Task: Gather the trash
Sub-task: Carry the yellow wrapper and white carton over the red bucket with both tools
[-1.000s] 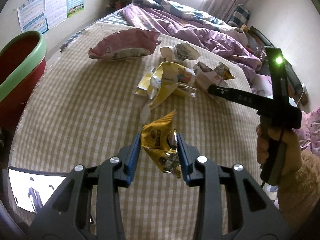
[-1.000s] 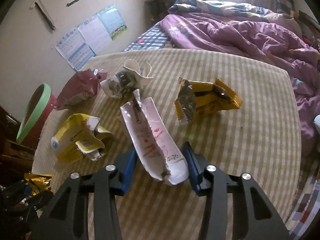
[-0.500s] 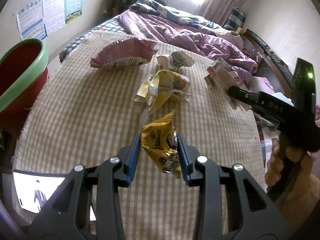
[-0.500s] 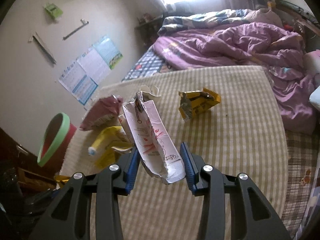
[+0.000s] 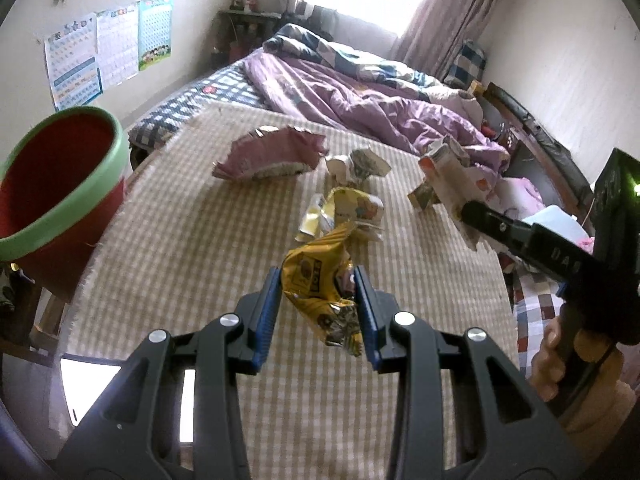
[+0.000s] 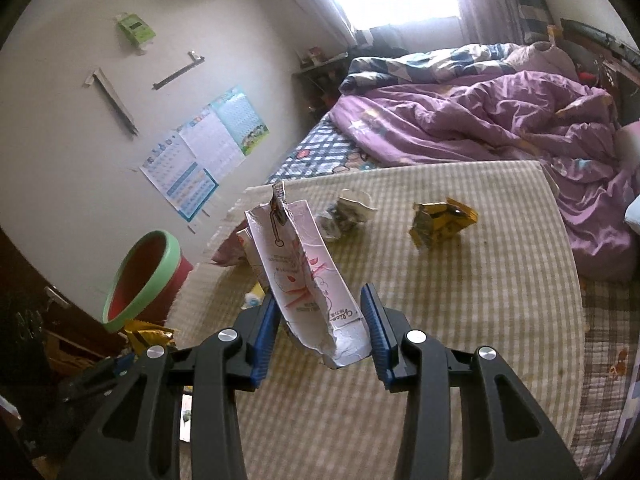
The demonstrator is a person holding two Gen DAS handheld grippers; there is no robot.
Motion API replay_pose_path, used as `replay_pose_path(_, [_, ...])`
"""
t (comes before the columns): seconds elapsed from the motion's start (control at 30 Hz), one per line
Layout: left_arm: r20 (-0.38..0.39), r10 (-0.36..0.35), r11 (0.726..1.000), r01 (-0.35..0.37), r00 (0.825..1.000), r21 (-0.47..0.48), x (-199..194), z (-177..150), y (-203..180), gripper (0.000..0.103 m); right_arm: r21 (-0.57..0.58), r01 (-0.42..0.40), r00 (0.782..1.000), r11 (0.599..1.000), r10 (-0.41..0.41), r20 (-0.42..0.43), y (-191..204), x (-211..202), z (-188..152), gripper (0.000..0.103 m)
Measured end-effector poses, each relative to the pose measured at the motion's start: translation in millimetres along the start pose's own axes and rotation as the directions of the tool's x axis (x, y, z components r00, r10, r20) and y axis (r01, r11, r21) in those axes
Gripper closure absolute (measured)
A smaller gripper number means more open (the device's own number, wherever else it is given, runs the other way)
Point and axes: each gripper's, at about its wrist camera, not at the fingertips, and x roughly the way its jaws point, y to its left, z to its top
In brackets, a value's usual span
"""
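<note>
Above the checked cloth [image 5: 180, 248], your left gripper [image 5: 318, 300] is clenched on a crumpled yellow snack wrapper [image 5: 320, 280], the blue pads pressing it from both sides, wrapper clear of the cloth. Your right gripper [image 6: 320, 328] is clamped on a flattened white-and-pink carton [image 6: 300, 276], torn top pointing up and away; in the left wrist view the same carton [image 5: 448, 176] sticks out past the right gripper's black finger [image 5: 492, 224].

Loose on the cloth:
- pink bag [image 5: 272, 156], far side, lying flat
- crushed white cup [image 5: 356, 164], just right of the pink bag
- yellow-and-white packet [image 5: 348, 212], near the middle, just beyond the held wrapper
- yellow foil packet [image 6: 440, 224], right side, apart from the rest

Red bin with green rim [image 5: 52, 184] stands off the left edge of the cloth, mouth open. It also shows in the right wrist view [image 6: 140, 280], beyond your left gripper. Purple duvet [image 5: 360, 104] bunched on the bed behind.
</note>
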Motion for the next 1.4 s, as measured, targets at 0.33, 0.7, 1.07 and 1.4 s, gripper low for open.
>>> replay_pose_path(0.33, [0.087,0.080,0.996,-0.075,0.993,-0.055,-34.6,13.5,58.9,0.068,-0.010,-0.002,1.000,1.000,0.002,0.026,36.5,3.4,-3.2,0.063])
replay_pose_path(0.7, [0.110,0.130,0.986,-0.117,0.985,-0.118,-55.9,22.6,135.0,0.068,-0.025,0.004,1.000,1.000,-0.004,0.020,85.3,20.5,-11.3,0.063])
replay_pose_path(1.07, [0.106,0.126,0.986,-0.113,0.986,-0.124,-61.6,30.0,180.4,0.068,-0.027,0.012,1.000,1.000,-0.012,0.026,129.4,38.5,-15.8,0.063])
replay_pose_path(1.4, [0.095,0.113,0.988,-0.102,0.989,-0.115,-60.4,37.1,211.7,0.068,-0.014,0.027,0.999,1.000,-0.026,0.036,153.6,49.4,-18.9,0.063])
